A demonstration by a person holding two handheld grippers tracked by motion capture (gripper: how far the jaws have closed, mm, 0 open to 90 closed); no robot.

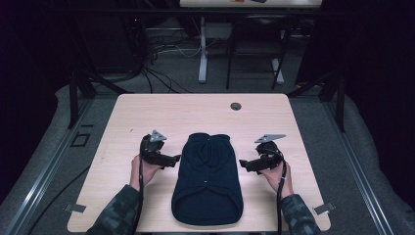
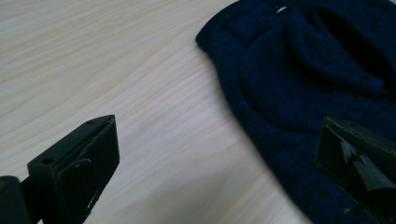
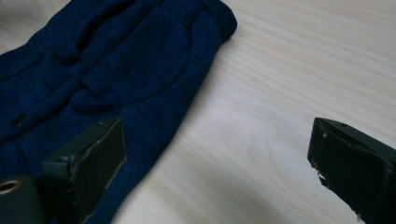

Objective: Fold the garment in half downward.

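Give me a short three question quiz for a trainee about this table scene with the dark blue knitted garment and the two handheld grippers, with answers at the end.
1. True or false: the dark blue knitted garment lies flat on the light wooden table, between the two grippers.
2. Which gripper is clamped on the garment? A) the left gripper B) the right gripper C) neither
3. Fill in: the small round hole in the tabletop lies near the table's ____ edge in the high view.

Key:
1. True.
2. C: in both gripper views the jaws stand apart, with nothing pressed between them.
3. Far.
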